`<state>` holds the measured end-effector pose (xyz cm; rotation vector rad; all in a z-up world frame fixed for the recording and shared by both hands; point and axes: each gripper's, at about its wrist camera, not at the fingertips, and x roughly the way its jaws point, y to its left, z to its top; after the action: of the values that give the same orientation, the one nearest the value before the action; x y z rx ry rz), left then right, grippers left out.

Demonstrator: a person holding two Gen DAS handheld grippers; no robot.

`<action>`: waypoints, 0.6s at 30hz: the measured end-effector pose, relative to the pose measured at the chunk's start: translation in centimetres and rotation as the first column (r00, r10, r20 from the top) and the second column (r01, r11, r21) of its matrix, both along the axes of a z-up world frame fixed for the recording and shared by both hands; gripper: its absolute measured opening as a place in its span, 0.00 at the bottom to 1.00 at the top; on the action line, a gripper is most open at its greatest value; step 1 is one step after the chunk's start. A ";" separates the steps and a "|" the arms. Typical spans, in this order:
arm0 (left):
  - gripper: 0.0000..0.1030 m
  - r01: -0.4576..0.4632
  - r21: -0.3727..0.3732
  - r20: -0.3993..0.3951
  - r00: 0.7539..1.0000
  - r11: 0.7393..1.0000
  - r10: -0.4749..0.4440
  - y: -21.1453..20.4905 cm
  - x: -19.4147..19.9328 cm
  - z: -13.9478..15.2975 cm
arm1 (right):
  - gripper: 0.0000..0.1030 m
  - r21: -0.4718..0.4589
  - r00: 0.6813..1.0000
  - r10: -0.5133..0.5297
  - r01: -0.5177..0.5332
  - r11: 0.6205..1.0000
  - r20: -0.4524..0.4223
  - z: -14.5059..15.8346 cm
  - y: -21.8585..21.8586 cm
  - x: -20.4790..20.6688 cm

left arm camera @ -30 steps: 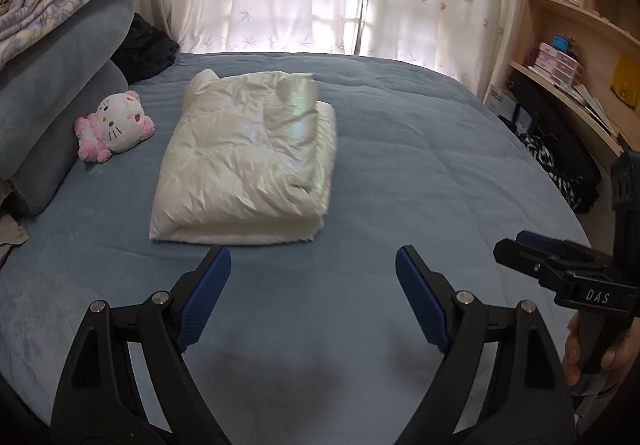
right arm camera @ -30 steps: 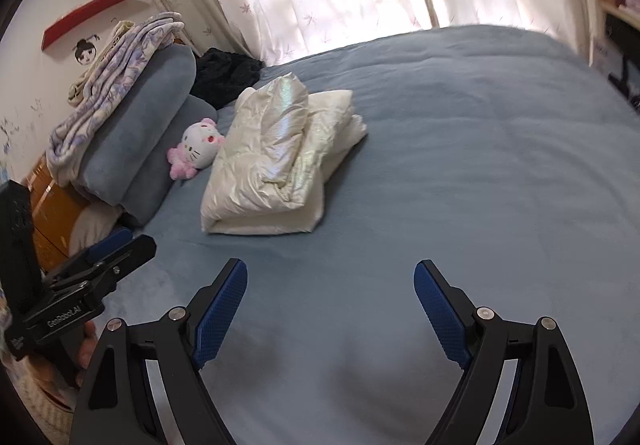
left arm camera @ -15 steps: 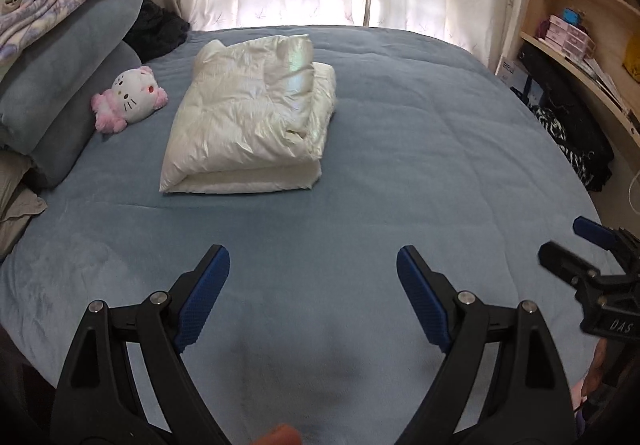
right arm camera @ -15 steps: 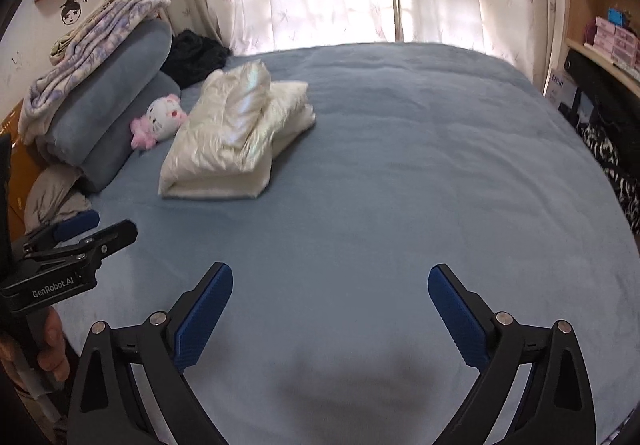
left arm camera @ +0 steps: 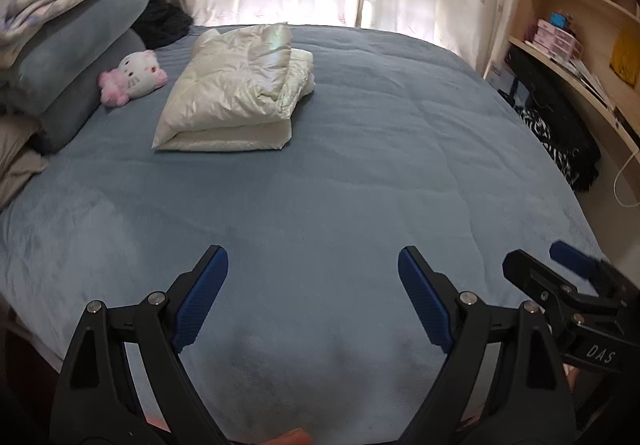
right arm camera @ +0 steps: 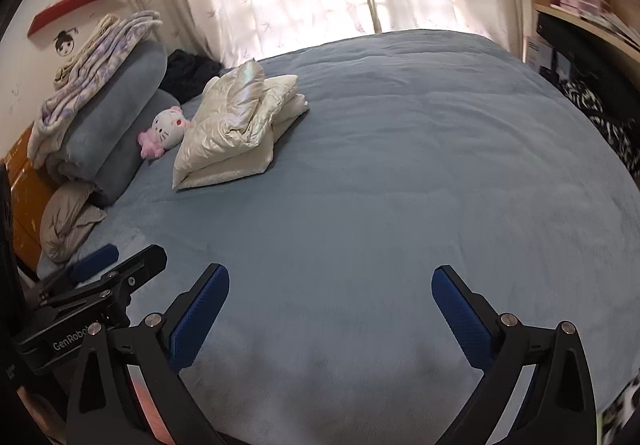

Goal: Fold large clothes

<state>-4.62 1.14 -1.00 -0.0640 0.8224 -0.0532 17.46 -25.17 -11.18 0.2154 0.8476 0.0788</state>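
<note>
Left wrist view: the left gripper [left arm camera: 313,299] hangs over the near part of the blue bed [left arm camera: 360,173], its fingers [left arm camera: 202,303] spread wide apart with nothing between them. The folded cream jacket [left arm camera: 236,89] lies on the bed well ahead of the fingers and to their left, touching neither gripper. A plush cat toy [left arm camera: 134,77] sits just left of the jacket, against the grey pillows [left arm camera: 80,57]. The right gripper [left arm camera: 560,277] shows to the right of the fingers, also spread.

Right wrist view: the right gripper [right arm camera: 330,311] hangs over the bed [right arm camera: 400,165], fingers [right arm camera: 460,313] wide apart and empty. The jacket [right arm camera: 236,125] lies well ahead and left of the fingers, the toy [right arm camera: 166,131] just beyond its left side. The left gripper [right arm camera: 120,265] shows to the left, fingers parted.
</note>
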 end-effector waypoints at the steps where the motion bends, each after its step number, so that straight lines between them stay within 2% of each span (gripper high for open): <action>1: 0.83 -0.005 -0.001 -0.002 1.000 1.000 0.005 0.0 -0.4 -0.2 | 0.99 -0.001 1.000 0.002 -0.002 1.000 -0.004 -0.1 -0.1 -0.5; 8: 0.83 -0.004 0.037 -0.018 1.000 0.999 0.005 -0.6 -2.5 -1.4 | 0.99 -0.040 1.000 0.016 -0.015 0.999 0.011 -0.1 -0.2 -3.0; 18: 0.83 0.001 0.057 0.015 1.000 0.998 -0.002 -0.6 -3.3 -1.0 | 0.99 -0.087 0.999 0.035 -0.031 0.996 0.042 0.9 -0.4 -4.4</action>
<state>-7.90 0.53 -1.98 -0.0092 0.8085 -0.0318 13.03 -25.57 -10.26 0.1180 0.8094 0.0771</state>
